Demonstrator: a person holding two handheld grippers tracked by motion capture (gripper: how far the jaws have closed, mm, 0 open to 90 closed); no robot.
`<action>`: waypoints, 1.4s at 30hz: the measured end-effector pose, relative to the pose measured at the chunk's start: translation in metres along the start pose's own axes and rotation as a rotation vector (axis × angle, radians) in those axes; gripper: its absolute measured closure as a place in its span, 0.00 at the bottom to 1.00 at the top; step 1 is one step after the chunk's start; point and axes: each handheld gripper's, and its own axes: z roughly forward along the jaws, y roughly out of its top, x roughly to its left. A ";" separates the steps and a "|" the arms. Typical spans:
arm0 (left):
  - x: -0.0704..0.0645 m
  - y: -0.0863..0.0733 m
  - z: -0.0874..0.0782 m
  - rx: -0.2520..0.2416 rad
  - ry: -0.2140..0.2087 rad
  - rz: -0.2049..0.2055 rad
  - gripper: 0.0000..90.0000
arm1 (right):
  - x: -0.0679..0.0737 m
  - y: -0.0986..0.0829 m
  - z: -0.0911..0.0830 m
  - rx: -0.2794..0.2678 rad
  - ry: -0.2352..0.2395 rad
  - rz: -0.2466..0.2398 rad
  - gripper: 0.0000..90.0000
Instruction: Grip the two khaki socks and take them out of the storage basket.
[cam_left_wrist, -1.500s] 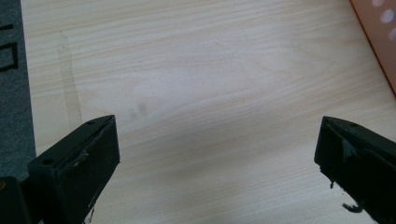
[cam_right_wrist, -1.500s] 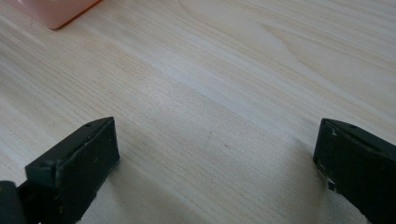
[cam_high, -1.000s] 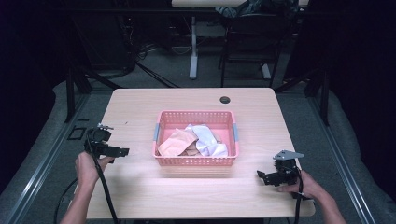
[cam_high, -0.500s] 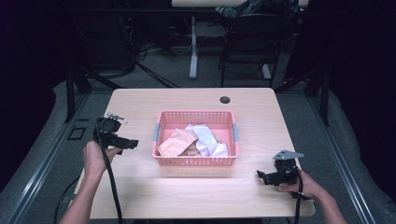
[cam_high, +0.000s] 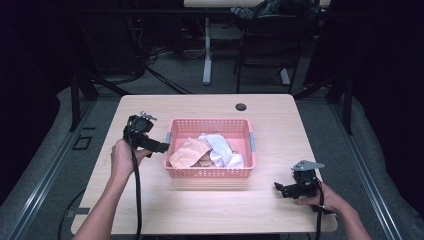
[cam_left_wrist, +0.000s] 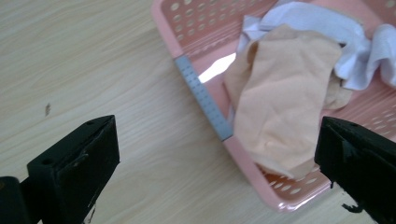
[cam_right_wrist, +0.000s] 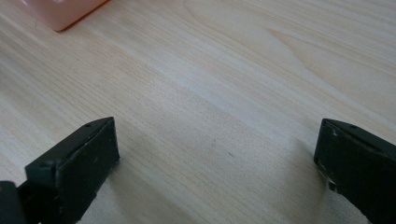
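Wooden table (cam_high: 200, 210) at frame centre carries a pink basket (cam_high: 210, 172) holding a peach cloth (cam_left_wrist: 280, 107) and a white cloth (cam_high: 220, 150). At the basket's left rim, the left gripper (cam_high: 162, 147) hangs with jaws spread wide, empty. Lower right, the right gripper (cam_high: 280, 189) rests wide open on bare wood.

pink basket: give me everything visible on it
The pink basket is rectangular, plastic-looking, with perforated walls and floor and a grey strip on each short rim. It sits upright mid-table, holding a beige cloth that drapes toward its left rim and crumpled white cloth. The open left gripper hovers beside it.
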 end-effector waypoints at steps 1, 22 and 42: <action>0.000 0.000 0.000 0.000 0.000 0.000 0.00 | 0.000 0.000 0.000 -0.001 0.000 0.000 0.00; -0.047 0.034 0.060 0.081 -0.092 0.092 0.00 | 0.000 0.000 0.000 -0.002 0.000 0.002 0.00; -0.050 0.036 0.107 0.173 -0.044 0.094 0.51 | 0.000 0.000 0.000 0.000 0.001 0.000 0.00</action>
